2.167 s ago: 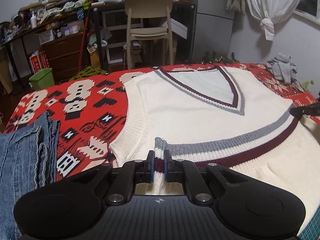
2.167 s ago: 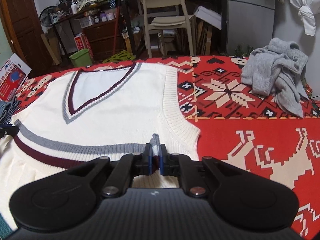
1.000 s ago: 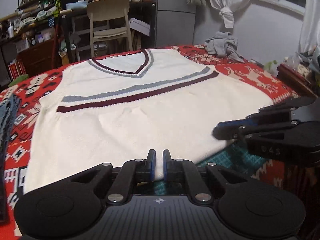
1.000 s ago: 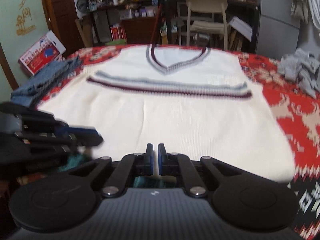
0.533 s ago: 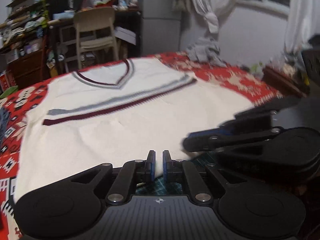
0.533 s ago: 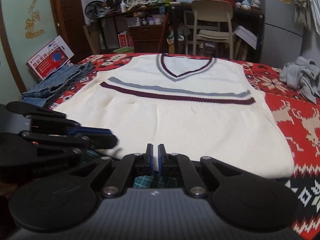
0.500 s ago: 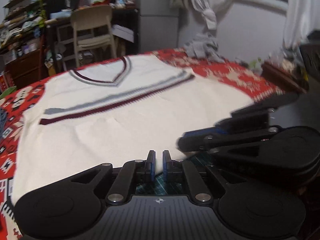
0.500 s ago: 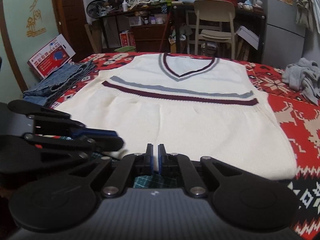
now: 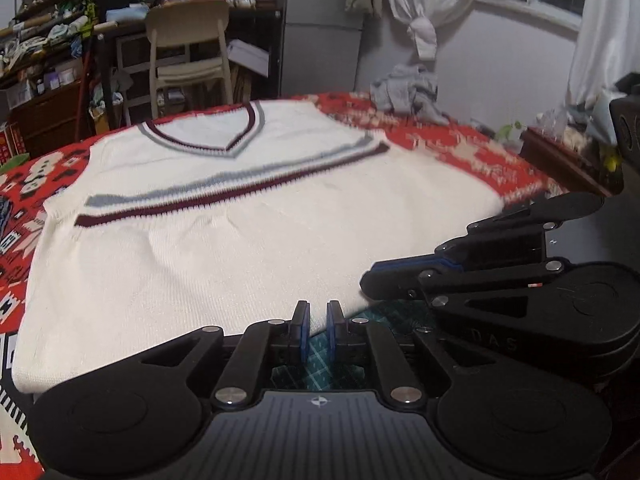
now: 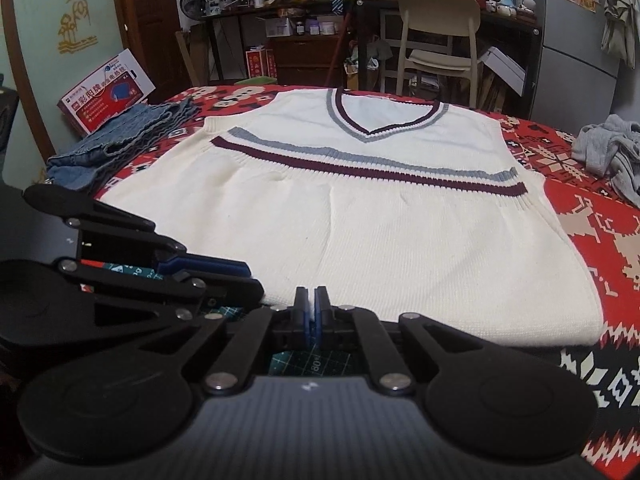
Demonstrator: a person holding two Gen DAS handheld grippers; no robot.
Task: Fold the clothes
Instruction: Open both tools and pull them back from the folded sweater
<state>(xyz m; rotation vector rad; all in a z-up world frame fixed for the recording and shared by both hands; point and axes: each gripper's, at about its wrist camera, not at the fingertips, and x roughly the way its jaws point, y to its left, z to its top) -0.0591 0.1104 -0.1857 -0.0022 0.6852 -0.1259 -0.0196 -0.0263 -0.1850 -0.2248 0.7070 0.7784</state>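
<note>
A cream knit vest (image 9: 260,240) with grey and maroon stripes and a V-neck lies flat and face up on the red patterned cloth (image 10: 600,220), its hem toward me. My left gripper (image 9: 318,324) is shut at the middle of the hem, which lies flat at its tips with no grasp visible. My right gripper (image 10: 312,308) is shut at the hem just beside it. In the other camera, the right gripper (image 9: 368,280) appears at the right and the left gripper (image 10: 252,280) at the left, both with tips at the hem edge. The vest (image 10: 380,232) is unfolded.
Folded blue jeans (image 10: 116,144) lie at the table's left edge and a crumpled grey garment (image 10: 608,148) at the far right. A green cutting mat (image 10: 312,360) shows under the hem. A chair (image 10: 440,40) and cluttered shelves stand beyond the table.
Two seconds ago each gripper pinched the vest at an armhole. Both have since come back to the hem and stand close together. In the last half second they barely moved.
</note>
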